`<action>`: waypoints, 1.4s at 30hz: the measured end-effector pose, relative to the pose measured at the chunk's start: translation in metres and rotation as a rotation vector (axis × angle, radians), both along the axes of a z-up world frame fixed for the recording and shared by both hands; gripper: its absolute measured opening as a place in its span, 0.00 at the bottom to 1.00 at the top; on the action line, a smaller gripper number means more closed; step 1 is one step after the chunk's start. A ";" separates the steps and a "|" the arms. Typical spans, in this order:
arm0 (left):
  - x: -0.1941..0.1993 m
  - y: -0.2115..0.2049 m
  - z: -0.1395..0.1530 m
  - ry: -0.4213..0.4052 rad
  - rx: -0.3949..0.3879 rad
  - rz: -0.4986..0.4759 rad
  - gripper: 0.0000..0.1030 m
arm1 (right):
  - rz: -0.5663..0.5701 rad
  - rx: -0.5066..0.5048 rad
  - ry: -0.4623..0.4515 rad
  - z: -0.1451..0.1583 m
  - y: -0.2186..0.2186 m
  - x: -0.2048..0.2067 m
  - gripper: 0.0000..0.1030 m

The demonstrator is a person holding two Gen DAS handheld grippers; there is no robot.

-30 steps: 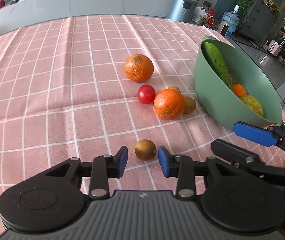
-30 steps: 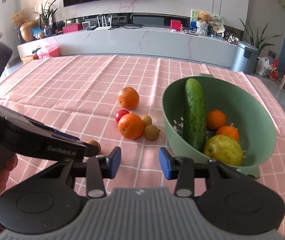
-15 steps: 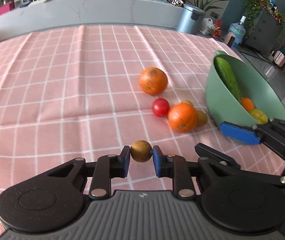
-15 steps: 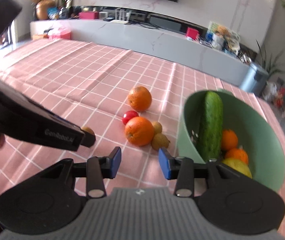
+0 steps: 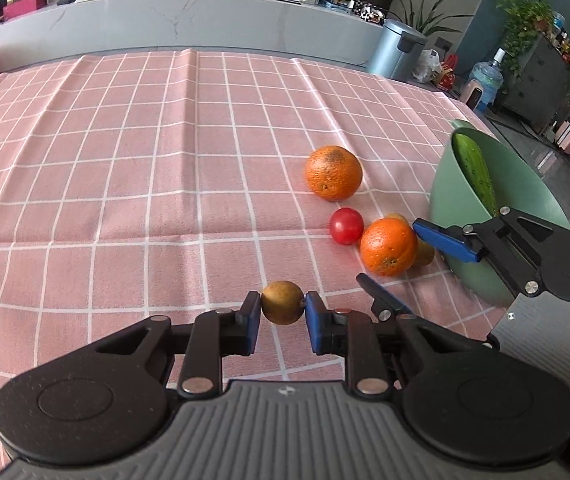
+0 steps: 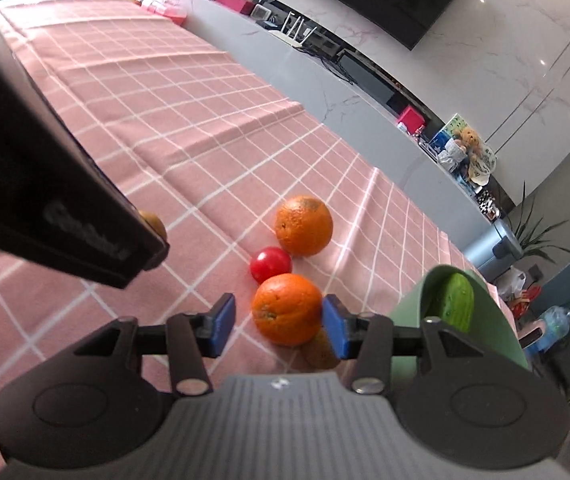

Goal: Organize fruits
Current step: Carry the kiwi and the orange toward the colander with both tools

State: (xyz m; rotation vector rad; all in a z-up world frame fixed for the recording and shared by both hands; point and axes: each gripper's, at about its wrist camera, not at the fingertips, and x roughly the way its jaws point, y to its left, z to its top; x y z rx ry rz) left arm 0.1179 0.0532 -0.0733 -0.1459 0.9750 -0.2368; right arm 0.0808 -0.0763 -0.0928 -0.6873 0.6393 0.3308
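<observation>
My left gripper (image 5: 283, 314) is shut on a small brown fruit (image 5: 283, 303), held just above the pink checked cloth. My right gripper (image 6: 278, 318) is tilted, its jaws opening. A near orange (image 6: 287, 308) sits between them, close against the right pad and with a gap to the left pad. In the left wrist view the right gripper (image 5: 401, 266) straddles this orange (image 5: 389, 246). Beside it lie a red tomato (image 6: 271, 264), a far orange (image 6: 304, 225) and a small brown fruit (image 6: 319, 352). A green bowl (image 5: 465, 200) holds a cucumber (image 5: 477, 172).
The left gripper's black body (image 6: 45, 200) fills the left of the right wrist view, with the held fruit (image 6: 153, 222) peeking out. The table's right edge runs just past the green bowl (image 6: 485, 320). A grey counter (image 5: 189, 20) lies behind the table.
The left gripper closed on the small brown fruit and has carried it a little way. The right gripper rolled, came down to the near orange, and its jaws widened.
</observation>
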 end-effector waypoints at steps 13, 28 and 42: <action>-0.007 -0.001 0.004 -0.006 0.013 0.002 0.26 | 0.001 0.002 0.005 0.001 -0.003 0.005 0.37; -0.021 -0.020 0.039 -0.068 0.000 -0.022 0.26 | 0.013 0.173 0.020 0.070 -0.039 -0.040 0.36; -0.013 -0.087 0.077 -0.133 -0.019 -0.159 0.26 | -0.071 0.222 0.046 0.107 -0.104 -0.050 0.37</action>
